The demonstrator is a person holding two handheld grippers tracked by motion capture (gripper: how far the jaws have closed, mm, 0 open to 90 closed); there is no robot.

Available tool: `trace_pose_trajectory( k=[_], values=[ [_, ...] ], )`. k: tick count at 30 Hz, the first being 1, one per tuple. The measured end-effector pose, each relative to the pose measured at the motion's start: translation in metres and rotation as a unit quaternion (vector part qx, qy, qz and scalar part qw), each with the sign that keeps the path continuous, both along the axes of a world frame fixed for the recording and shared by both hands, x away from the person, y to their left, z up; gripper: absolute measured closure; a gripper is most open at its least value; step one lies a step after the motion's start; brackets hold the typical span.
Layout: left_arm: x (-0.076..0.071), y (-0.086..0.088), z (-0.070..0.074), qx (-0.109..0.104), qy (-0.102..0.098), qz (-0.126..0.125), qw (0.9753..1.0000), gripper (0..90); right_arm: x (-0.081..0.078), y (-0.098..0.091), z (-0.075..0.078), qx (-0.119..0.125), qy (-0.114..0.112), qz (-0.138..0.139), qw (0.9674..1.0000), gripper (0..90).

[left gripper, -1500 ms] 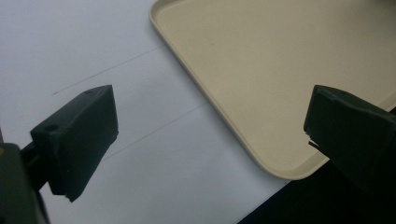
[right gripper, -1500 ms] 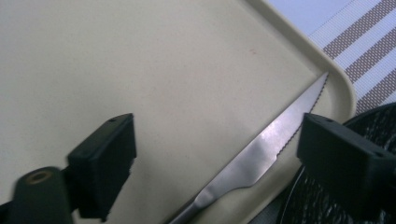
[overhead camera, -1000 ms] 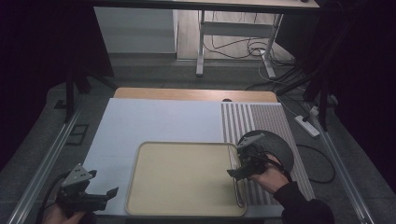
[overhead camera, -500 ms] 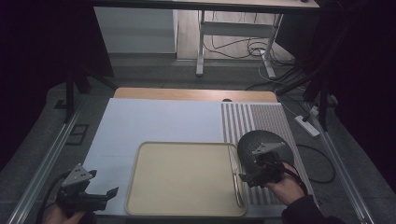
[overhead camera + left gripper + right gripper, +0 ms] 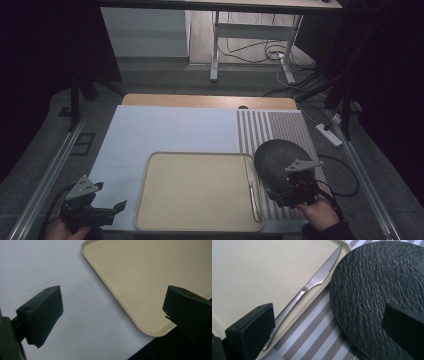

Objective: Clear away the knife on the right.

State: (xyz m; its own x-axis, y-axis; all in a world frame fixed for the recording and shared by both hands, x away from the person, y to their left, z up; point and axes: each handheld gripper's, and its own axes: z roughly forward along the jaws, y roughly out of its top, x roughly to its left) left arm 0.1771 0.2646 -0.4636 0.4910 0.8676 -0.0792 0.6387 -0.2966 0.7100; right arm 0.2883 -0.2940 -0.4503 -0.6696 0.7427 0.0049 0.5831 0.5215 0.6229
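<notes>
Over the last second our right gripper [image 5: 280, 192] has pulled back toward the counter's [image 5: 165, 130] near edge, jaws spread and empty, leaving the dark plate [image 5: 277, 160] flat on the striped mat [image 5: 280, 127] — just beside the tray [image 5: 195, 187]. We judge the plate placed; the knife [image 5: 312, 283] on the tray's rim looks next. Our left gripper [image 5: 112, 210] hovers spread, unchanged.

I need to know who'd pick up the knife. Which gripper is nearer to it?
The right gripper is nearer: it hangs just right of the knife lying along the tray's right rim. The left gripper is beyond the tray's left edge, the whole tray between.
</notes>
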Motion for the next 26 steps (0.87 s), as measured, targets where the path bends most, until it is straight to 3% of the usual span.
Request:
trace_pose_trajectory(
  k=[11,26],
  values=[
    [0.0,0.001,0.0,-0.003,-0.001,0.001,1.0,3.8,-0.01,-0.012,0.003,0.008,-0.014,-0.015,0.9998,0.0],
    [0.0,0.001,0.0,-0.007,-0.001,0.003,1.0,3.8,-0.022,-0.021,0.007,-0.015,-0.019,-0.032,0.9992,0.0]
  ],
)
